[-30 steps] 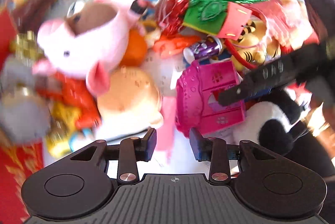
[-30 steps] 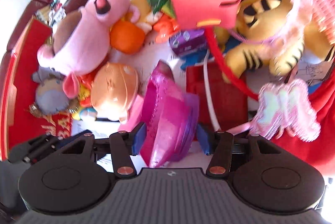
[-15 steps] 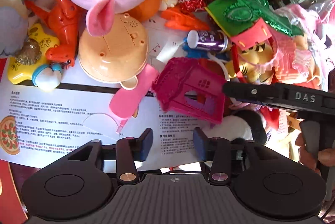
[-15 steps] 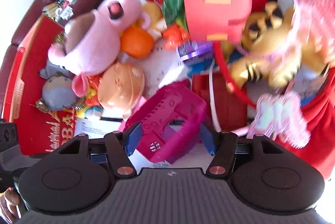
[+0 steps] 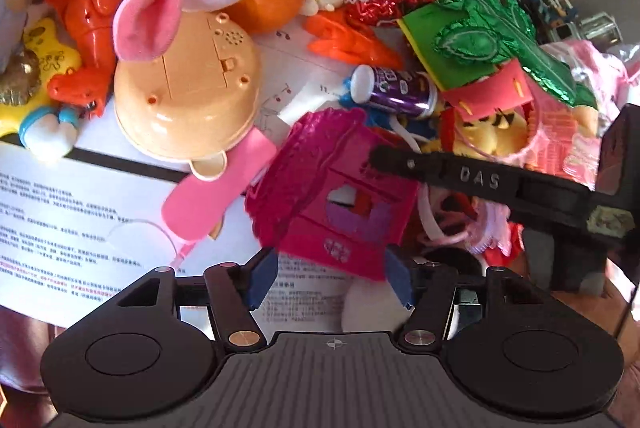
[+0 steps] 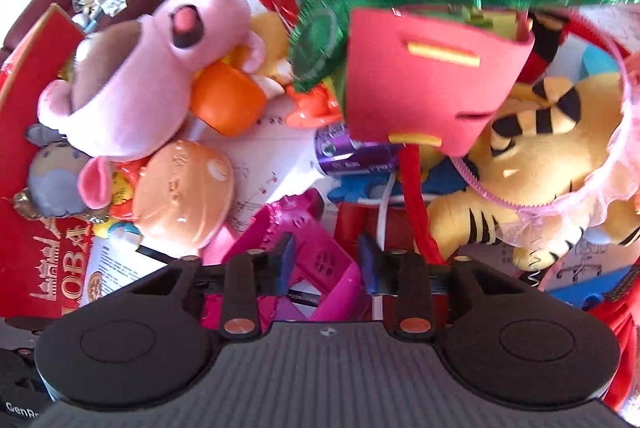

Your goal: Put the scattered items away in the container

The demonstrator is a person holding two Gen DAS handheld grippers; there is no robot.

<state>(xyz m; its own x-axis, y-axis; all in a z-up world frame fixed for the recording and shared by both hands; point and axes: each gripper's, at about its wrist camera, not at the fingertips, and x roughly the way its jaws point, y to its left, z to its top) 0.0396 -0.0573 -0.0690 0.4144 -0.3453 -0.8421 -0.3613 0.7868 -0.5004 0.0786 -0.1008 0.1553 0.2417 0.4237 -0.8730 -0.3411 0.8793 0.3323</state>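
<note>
left wrist view: left claw opening, house between unpressed pads; right claw closing on house. risk: thin wall slips.

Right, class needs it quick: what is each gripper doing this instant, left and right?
Left gripper: opening, pads either side of the magenta toy house, not pressing it.
Right gripper: closing on the same house, a wall between its pads.

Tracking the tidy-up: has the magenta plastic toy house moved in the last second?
Yes. In the right wrist view the magenta plastic toy house has tipped flatter and slid down-picture, away from the purple cylindrical can.
</note>
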